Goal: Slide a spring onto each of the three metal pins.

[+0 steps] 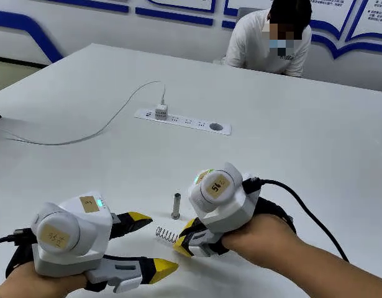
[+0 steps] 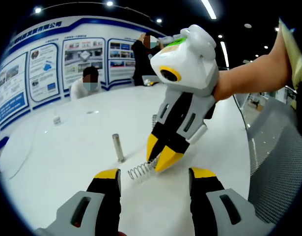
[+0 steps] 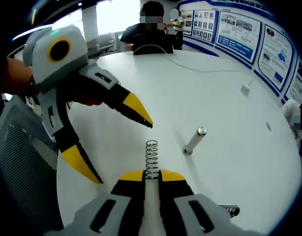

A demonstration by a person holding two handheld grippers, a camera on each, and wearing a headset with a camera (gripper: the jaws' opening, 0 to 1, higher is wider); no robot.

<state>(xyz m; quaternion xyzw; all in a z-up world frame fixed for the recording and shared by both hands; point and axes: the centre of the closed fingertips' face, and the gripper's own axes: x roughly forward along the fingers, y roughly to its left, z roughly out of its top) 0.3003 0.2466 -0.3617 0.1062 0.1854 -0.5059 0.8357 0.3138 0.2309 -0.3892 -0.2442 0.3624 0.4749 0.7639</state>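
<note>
White tabletop (image 1: 302, 143) stretches across the head view, and both hand-held grippers sit low at its near edge. The right gripper (image 1: 181, 244) has its yellow-tipped jaws pinched narrow on one end of a small coiled spring (image 1: 166, 234). In the right gripper view the spring (image 3: 151, 157) runs straight out from between those jaws, its free end pointing toward the left gripper (image 3: 121, 151). The coil lies low against the table; whether its free end touches the surface I cannot tell.

The left gripper holds nothing. Its jaws stand wide apart, one yellow tip just beyond the spring's free end and the other well to the side. In the left gripper view the spring (image 2: 140, 170) lies in the gap ahead of those two jaws, with the right gripper (image 2: 159, 157) coming down onto it from above.

One metal pin (image 1: 176, 205) stands upright on the table just beyond the spring, near it but not touching. It is bare, with no spring on it. In the right gripper view the pin (image 3: 194, 140) is to the right of the held spring, and a second spring (image 3: 230, 210) lies on the table at the lower right, beside the right gripper's body.

Farther back a white power strip (image 1: 181, 121) lies flat with a white plug (image 1: 161, 112) in it, and a thin cable (image 1: 110, 124) curves away to the left. A person (image 1: 271, 37) in a white shirt sits at the far side.
</note>
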